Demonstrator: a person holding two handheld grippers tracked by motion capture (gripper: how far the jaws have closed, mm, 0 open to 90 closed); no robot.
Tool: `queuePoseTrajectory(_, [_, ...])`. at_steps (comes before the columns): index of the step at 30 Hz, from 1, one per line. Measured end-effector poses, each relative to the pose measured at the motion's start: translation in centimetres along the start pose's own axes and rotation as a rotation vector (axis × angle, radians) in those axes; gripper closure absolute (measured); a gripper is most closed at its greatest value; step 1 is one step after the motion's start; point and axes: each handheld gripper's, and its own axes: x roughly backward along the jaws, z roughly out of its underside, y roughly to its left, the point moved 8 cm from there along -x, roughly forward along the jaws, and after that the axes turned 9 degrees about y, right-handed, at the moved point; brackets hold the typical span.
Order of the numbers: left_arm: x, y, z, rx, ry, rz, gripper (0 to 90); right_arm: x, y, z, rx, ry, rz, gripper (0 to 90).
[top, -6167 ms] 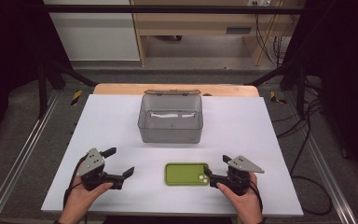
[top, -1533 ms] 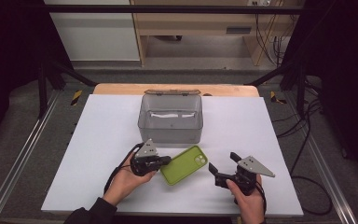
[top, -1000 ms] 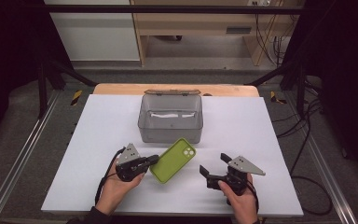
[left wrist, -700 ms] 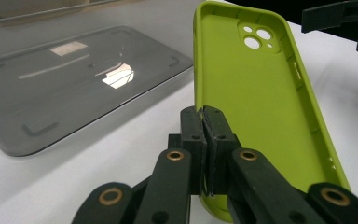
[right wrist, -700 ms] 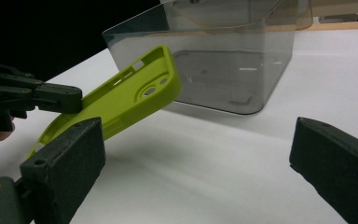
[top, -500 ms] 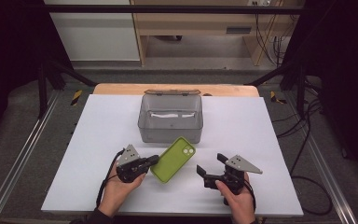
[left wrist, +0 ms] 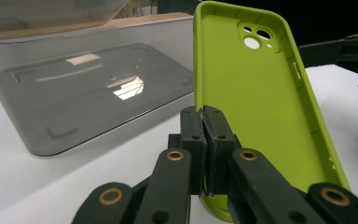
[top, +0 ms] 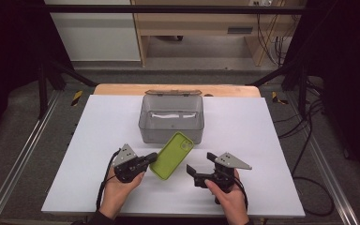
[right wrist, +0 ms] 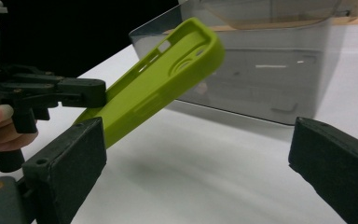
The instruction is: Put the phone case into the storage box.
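Note:
A lime-green phone case [top: 171, 154] is held tilted above the white table [top: 272, 140], its camera end toward the box. My left gripper [top: 151, 158] is shut on its side rim; in the left gripper view the jaws [left wrist: 204, 114] pinch the case [left wrist: 256, 93] wall, hollow side facing me. My right gripper [top: 200, 163] stands open just right of the case. In the right gripper view its wide-apart jaws [right wrist: 200, 154] frame the case [right wrist: 168, 88] and the left gripper [right wrist: 74, 93], with nothing touching its pads.
A grey translucent plastic box [top: 171, 117] with its lid swung back stands just behind the case, close to its raised end. It also appears as the box [left wrist: 88, 88] and the box [right wrist: 270, 70]. Table edges lie near both hands.
The case, flat on the table several seconds ago, is now lifted in the left gripper. Over the last second the right gripper has slid left toward the case; the left has held still.

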Motion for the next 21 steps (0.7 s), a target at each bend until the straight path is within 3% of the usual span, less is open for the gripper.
queuePoseTrajectory(13, [0.3, 0.6, 0.0, 0.032, -0.016, -0.027, 88.1, -2.2, 2.2, -1.2, -0.025, -0.002, -0.064, 4.7])
queuePoseTrajectory(21, [0.4, 0.6, 0.0, 0.041, -0.021, -0.038, 88.1, -2.8, 2.8, -1.4, -0.05, -0.013, -0.078, 5.5])
